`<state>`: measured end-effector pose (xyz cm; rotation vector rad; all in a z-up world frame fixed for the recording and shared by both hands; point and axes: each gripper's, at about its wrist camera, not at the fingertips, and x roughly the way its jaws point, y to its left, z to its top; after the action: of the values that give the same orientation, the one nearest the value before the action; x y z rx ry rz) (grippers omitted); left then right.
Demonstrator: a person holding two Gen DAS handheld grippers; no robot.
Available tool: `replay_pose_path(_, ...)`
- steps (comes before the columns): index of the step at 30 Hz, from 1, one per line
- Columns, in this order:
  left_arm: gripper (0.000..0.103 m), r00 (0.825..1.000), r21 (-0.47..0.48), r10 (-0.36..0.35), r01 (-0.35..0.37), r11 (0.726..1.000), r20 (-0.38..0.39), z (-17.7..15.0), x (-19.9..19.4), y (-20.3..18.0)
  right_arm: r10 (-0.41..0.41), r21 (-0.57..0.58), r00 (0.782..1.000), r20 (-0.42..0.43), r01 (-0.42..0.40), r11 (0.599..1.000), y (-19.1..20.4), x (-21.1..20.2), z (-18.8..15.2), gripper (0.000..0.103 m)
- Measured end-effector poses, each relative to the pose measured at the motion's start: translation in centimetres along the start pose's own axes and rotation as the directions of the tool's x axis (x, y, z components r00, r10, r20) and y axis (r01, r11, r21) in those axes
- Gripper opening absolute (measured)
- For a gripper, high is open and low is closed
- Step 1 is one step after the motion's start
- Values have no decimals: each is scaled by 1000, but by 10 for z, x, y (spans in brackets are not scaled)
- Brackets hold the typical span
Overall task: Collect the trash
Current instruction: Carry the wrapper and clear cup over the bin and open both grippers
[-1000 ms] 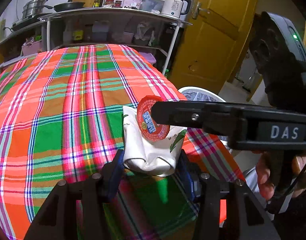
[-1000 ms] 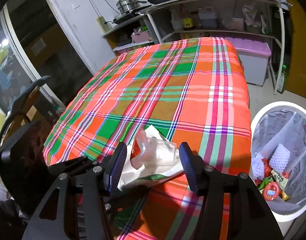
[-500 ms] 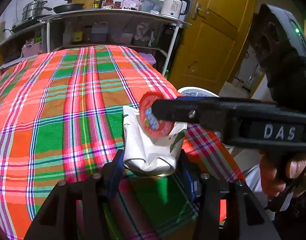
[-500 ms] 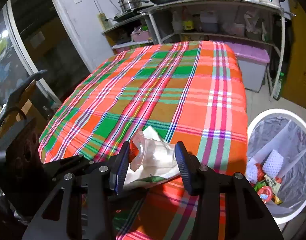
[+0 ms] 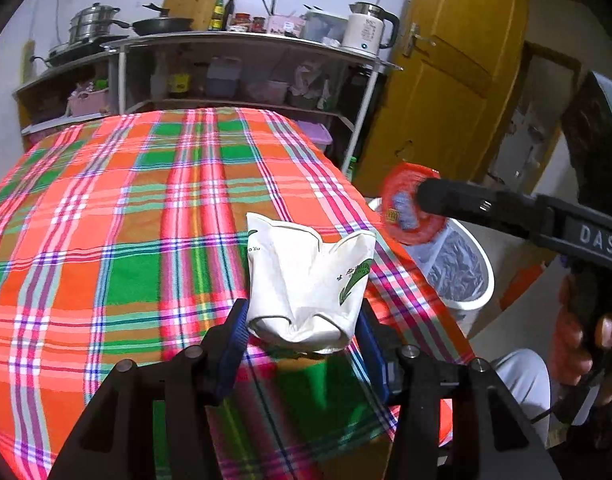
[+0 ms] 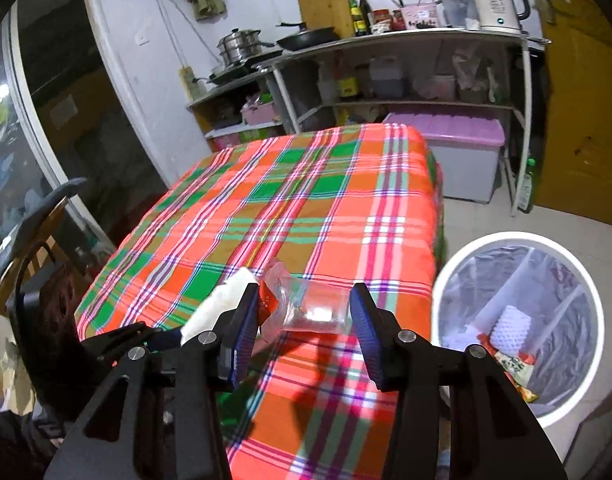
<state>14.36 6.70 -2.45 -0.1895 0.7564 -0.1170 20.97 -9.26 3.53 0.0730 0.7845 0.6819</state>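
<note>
Trash in play is a clear plastic cup with a red foil lid [image 6: 306, 308], now lifted off the crumpled white paper cup [image 5: 306, 284] where it sat a second ago and carried toward three o'clock in the left wrist view. The right gripper [image 6: 306, 320] has its fingers closed on the clear cup's sides, the red lid facing nine o'clock. The left gripper [image 5: 302, 332] grips the paper cup's base, which rests on the plaid counter [image 5: 126, 220] near its front edge. At four o'clock from the lifted cup in the right wrist view stands the white bin [image 6: 517, 320], lined and already holding wrappers. I judge the pair is separated, so the clear cup can go over the bin and be dropped; the paper cup remains to follow.
</note>
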Motion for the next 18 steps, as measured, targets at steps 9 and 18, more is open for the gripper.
replay_pose_path(9, 52, 999, -14, 32, -32, 999, 35, 8, -14, -10, -24, 24, 999, 45, 23, 999, -12, -29, -9, 47)
replay_pose_path(18, 52, 998, -12, 31, -30, 999, 57, 17, -18, -31, -64, 52, 995, 83, 59, 997, -30, -56, -17, 47)
